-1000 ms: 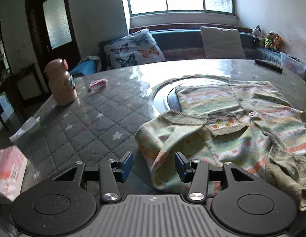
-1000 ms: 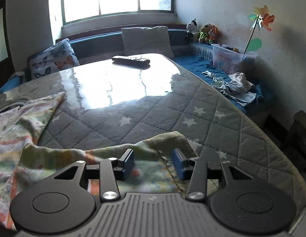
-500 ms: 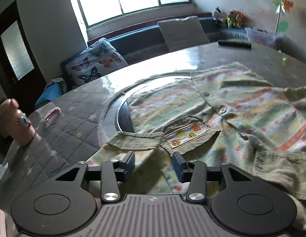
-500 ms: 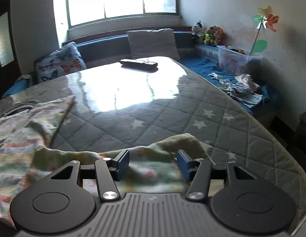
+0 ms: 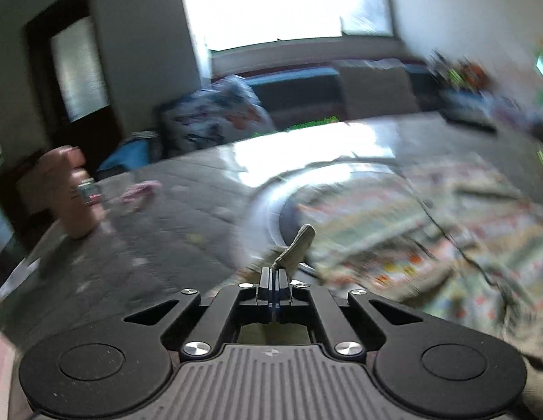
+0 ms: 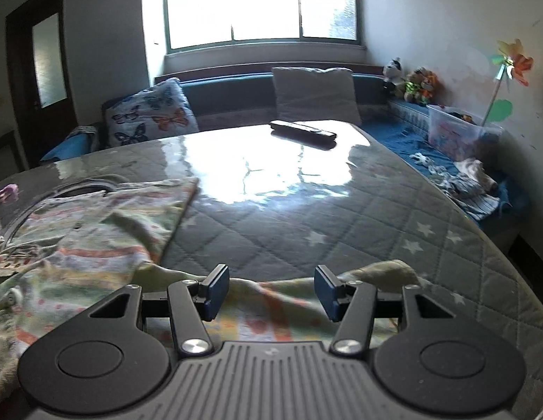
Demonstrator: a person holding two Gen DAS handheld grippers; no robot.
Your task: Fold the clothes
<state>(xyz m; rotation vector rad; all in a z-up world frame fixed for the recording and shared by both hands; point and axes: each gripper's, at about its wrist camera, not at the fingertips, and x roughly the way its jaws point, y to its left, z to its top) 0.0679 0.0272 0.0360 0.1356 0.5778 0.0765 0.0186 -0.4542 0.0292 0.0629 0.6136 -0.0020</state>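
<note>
Left fingers [image 5: 275, 280] pinched tight on cardigan [image 5: 429, 231] cuff; right fingers [image 6: 271, 292] wide apart, empty, above sleeve. Thin grip: could slip under a fast pull.

- We see the garment [image 6: 96, 231] spread on the left part of the table [image 6: 306, 210], partly over a round inset [image 5: 271, 196].
- Our left gripper [image 5: 274, 280] sits at its near left edge, with a bit of cloth between the fingers.
- Our right gripper [image 6: 271, 288] sits over its near right sleeve [image 6: 387, 273].
- A bottle [image 5: 73, 192] stands far left, with a remote [image 6: 303, 130] at the table's far side.
- Behind the table runs a bench [image 6: 236, 94] with cushions.
</note>
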